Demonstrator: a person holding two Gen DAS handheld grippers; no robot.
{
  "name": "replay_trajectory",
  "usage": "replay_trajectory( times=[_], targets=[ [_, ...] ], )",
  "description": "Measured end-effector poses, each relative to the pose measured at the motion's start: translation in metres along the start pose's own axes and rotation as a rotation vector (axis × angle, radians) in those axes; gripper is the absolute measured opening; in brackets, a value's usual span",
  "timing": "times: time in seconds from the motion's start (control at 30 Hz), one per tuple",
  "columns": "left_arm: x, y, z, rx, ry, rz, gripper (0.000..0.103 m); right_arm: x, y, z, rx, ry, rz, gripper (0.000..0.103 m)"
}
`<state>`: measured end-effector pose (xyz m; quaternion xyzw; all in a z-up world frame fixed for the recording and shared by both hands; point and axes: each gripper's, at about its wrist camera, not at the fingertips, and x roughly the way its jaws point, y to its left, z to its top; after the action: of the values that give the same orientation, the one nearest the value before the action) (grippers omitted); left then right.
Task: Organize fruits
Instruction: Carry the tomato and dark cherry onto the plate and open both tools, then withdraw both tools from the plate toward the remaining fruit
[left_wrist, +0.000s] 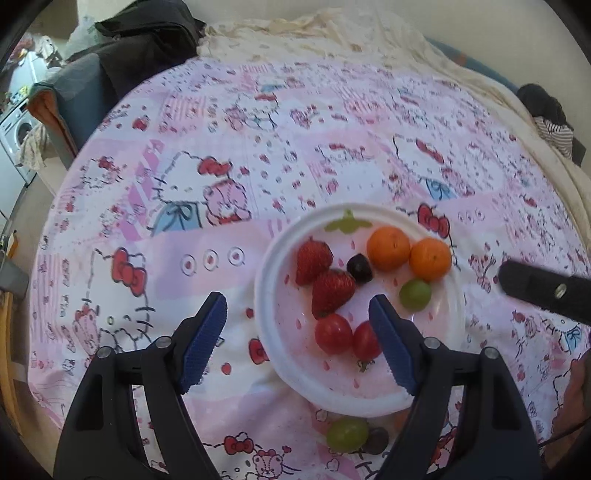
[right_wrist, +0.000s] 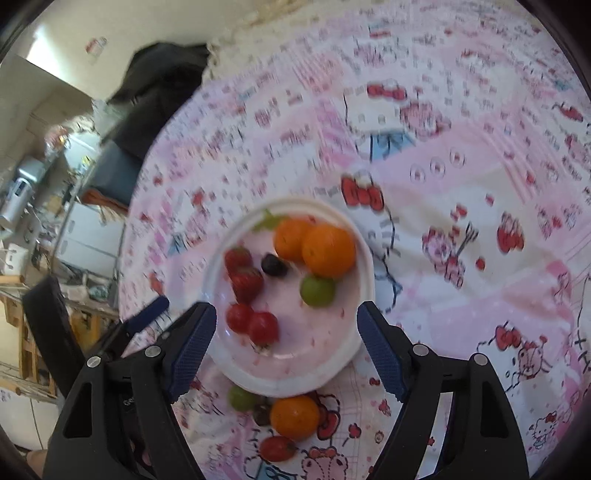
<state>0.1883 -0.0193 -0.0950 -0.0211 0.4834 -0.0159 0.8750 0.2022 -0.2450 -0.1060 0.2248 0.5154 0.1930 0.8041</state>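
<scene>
In the left wrist view, your left gripper stood wide open with nothing between the pads, above the near edge of the white plate. The plate held two strawberries, two cherry tomatoes, two oranges and grapes. A green grape lay on the cloth just before the plate.

In the right wrist view, your right gripper was open and empty too. A loose orange and a tomato waited near. You needed, I think, to lower straight over one loose fruit and close softly.
</scene>
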Motion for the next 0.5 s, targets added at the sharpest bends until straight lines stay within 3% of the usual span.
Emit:
replay_trajectory(
  times=[0.27,0.37,0.5],
  targets=[
    [-0.044,-0.001,0.005,0.002,-0.158,0.036,0.077,-0.044,0.016,0.003,-0.061,-0.181,0.02,0.082],
    [-0.059,0.0,0.005,0.004,-0.206,0.035,0.077,-0.055,0.018,-0.001,-0.08,-0.211,0.001,0.082],
    [-0.069,0.002,0.004,0.013,-0.209,0.039,0.077,-0.066,0.02,-0.009,-0.085,-0.221,-0.007,0.082]
  ],
)
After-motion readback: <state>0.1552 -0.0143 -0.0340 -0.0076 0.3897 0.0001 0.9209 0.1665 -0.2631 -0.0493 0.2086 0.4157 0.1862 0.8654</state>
